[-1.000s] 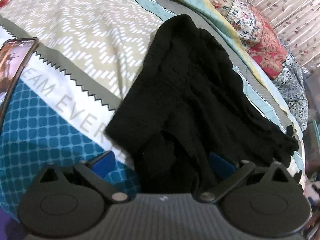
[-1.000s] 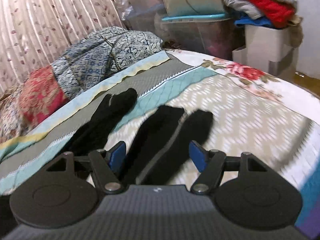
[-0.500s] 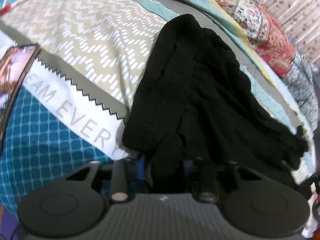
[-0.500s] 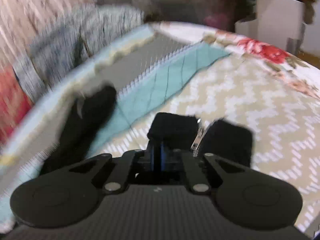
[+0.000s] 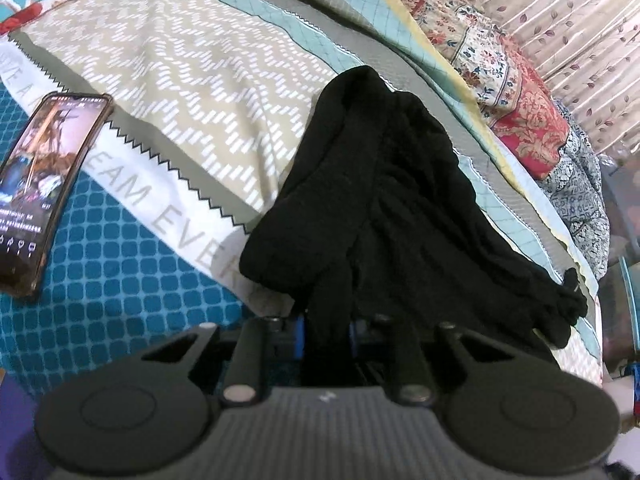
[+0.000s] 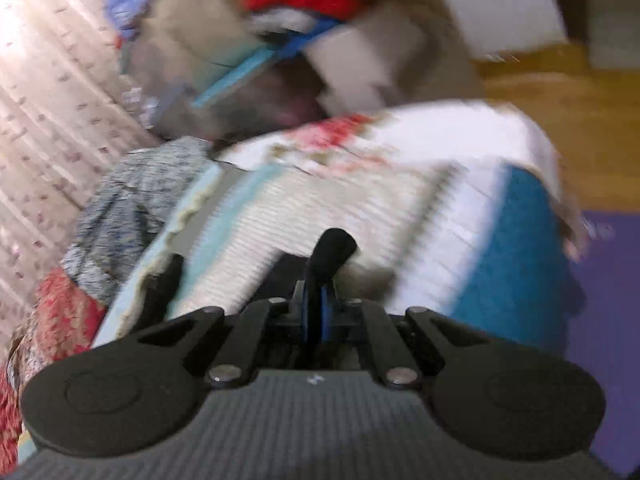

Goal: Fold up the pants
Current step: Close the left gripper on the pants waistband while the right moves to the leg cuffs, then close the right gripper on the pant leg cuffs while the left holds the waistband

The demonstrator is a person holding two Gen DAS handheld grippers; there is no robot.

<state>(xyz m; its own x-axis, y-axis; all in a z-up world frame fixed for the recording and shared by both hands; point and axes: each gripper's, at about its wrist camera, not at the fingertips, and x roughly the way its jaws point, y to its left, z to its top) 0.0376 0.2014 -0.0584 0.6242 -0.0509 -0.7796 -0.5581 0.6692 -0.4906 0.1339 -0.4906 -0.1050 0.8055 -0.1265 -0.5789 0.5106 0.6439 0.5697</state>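
The black pants [image 5: 392,200] lie bunched on the patterned bedspread [image 5: 192,64] in the left wrist view. My left gripper [image 5: 326,332] is shut on a fold of the pants at their near edge, and the cloth rises from between the blue pads. In the blurred right wrist view my right gripper [image 6: 316,316] is shut on another piece of the black pants [image 6: 330,250], which sticks up between its fingers above the bed. A further dark strip of the pants [image 6: 164,284] hangs at the left.
A phone [image 5: 44,188] with a lit screen lies on the bedspread at the left. Floral pillows [image 5: 520,120] and a curtain [image 5: 560,12] line the far side. The right wrist view shows storage boxes with clothes [image 6: 304,12], wooden floor [image 6: 560,120] and a purple mat [image 6: 608,320].
Both grippers went from open to shut on the pants. The left one has drawn back with the cloth. The right one has lifted and swung, so its view blurs and tilts.
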